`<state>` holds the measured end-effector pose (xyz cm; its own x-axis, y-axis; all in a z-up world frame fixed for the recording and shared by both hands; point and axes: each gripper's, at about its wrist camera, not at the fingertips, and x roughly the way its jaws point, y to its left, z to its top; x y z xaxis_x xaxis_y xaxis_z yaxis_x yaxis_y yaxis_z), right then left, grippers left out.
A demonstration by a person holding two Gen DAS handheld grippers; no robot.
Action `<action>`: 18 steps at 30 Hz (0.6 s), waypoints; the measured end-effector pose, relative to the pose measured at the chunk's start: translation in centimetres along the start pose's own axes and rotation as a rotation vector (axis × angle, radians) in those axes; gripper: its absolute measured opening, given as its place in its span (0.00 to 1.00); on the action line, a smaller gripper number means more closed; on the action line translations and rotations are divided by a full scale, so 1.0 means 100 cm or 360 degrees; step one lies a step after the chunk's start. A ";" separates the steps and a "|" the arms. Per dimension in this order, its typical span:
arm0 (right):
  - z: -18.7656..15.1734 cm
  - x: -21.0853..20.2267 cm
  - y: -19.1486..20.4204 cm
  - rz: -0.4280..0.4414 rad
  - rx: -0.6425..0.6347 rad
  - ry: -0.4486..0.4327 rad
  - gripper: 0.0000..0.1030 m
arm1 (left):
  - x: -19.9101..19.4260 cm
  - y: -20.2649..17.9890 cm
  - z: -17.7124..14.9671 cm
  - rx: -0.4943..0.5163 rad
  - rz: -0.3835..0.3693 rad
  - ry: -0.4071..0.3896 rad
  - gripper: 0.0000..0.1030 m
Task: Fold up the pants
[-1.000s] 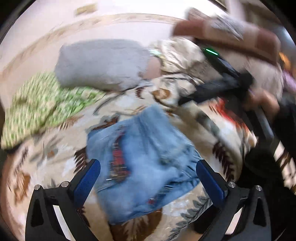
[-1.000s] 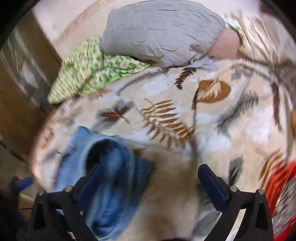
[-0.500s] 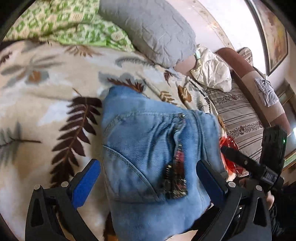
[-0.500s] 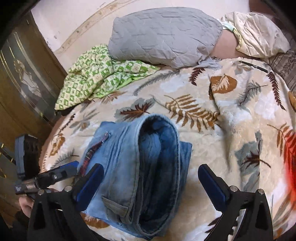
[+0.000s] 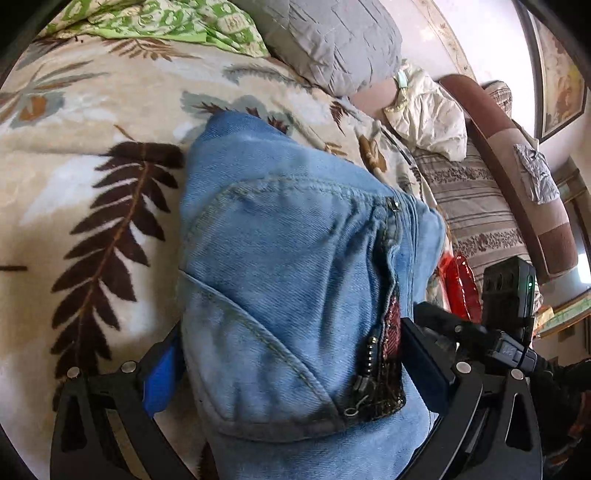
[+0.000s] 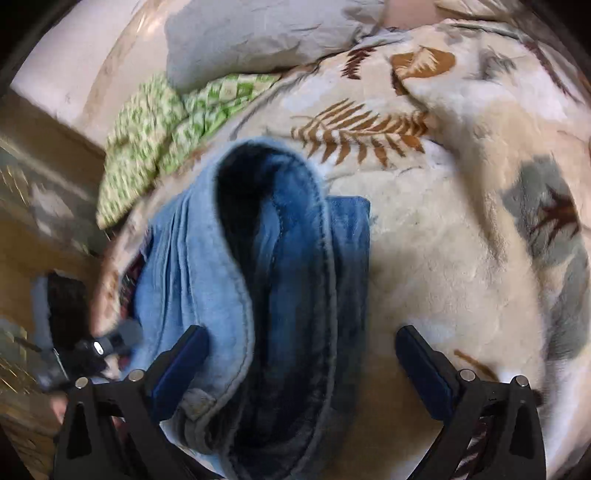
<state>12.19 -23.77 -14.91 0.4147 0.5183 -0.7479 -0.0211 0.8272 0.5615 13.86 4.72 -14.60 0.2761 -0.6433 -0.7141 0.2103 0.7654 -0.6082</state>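
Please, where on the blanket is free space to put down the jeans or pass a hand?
Free: the blanket right of the jeans, and the patch left of them below the green cloth. Crowded: the far edge, with the grey pillow and cream cloth.

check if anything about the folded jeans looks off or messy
The jeans are not lying flat: in the right wrist view one folded end gapes open like a dark tunnel. In the left wrist view the zipper fly hangs open with a dark red patterned lining showing.
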 end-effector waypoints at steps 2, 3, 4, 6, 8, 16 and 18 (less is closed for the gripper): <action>0.000 0.005 0.003 0.0205 -0.0038 0.0052 1.00 | 0.000 0.000 0.000 -0.0018 -0.0017 0.0005 1.00; -0.001 0.009 0.004 0.0247 -0.0040 0.0083 1.00 | 0.000 0.001 -0.001 -0.0026 -0.0025 0.0003 1.00; -0.002 0.012 0.007 0.0222 -0.0062 0.0096 0.99 | 0.000 0.002 -0.001 -0.0030 -0.0030 -0.0001 1.00; -0.005 0.017 0.012 0.0166 -0.0138 0.0077 0.93 | 0.000 0.003 -0.004 -0.0030 -0.0017 -0.0008 0.96; -0.008 0.016 0.012 0.0138 -0.0138 0.0037 0.80 | -0.003 0.003 -0.007 -0.0014 -0.0006 -0.0016 0.80; -0.005 -0.006 0.029 0.0154 -0.0284 -0.0068 0.40 | -0.028 -0.034 -0.007 0.0188 -0.0032 -0.0167 0.37; 0.001 -0.015 0.036 0.0167 -0.0318 -0.0114 0.39 | -0.038 -0.043 -0.002 0.0225 -0.0064 -0.0236 0.36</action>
<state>11.59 -21.57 -11.71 0.4644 0.5926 -0.6582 -0.2442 0.8000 0.5480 11.72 3.89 -9.31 0.3978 -0.6717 -0.6250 0.3507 0.7408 -0.5730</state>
